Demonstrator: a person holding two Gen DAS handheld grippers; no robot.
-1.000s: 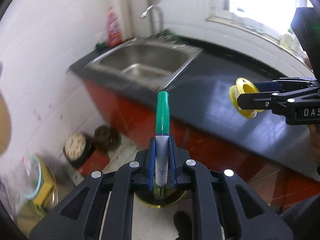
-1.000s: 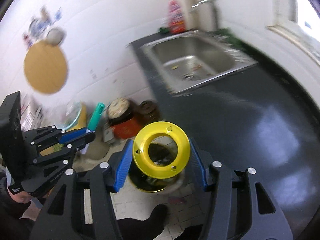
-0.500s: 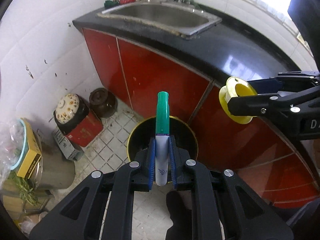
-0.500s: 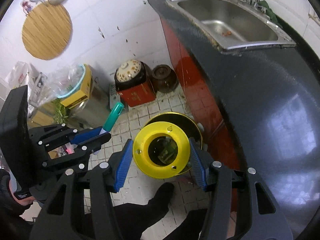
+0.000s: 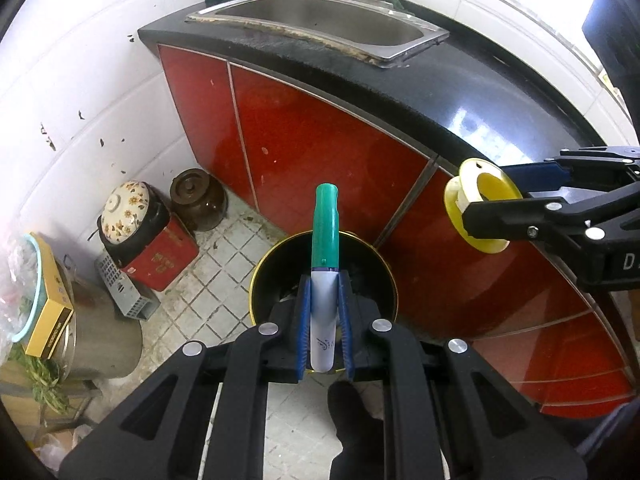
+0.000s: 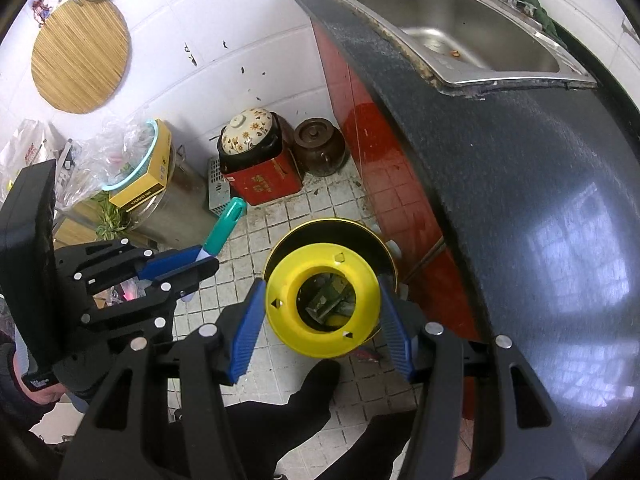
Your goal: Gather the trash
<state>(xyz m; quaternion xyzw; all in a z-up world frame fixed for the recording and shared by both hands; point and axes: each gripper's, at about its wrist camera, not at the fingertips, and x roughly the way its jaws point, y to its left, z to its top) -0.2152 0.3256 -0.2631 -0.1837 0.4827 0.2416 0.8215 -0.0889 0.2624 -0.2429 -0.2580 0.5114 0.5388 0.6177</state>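
Looking down at a tiled kitchen floor, both grippers hang over a round black trash bin (image 5: 280, 264) with a gold rim, parked right against the red cabinet doors (image 5: 320, 136). The left gripper (image 5: 325, 322) has its blue pads squeezed narrow on a white marker with a green cap (image 5: 326, 236), the cap sticking out past the fingertips above the bin's opening. The right gripper (image 6: 322, 320) is about half spread and clamped on a yellow plastic spool (image 6: 320, 300), and you can see some crumpled stuff already in the bin through the spool's hole. A black countertop (image 6: 520, 184) runs above the cabinets, with a steel sink (image 6: 452, 28) set into it. By the white tiled wall sit a brown clay jar (image 5: 198, 202) and a floral-lidded pot (image 5: 126, 214) on a red box (image 5: 160, 256). A person's dark shoe (image 6: 308, 392) pokes in at the bottom.
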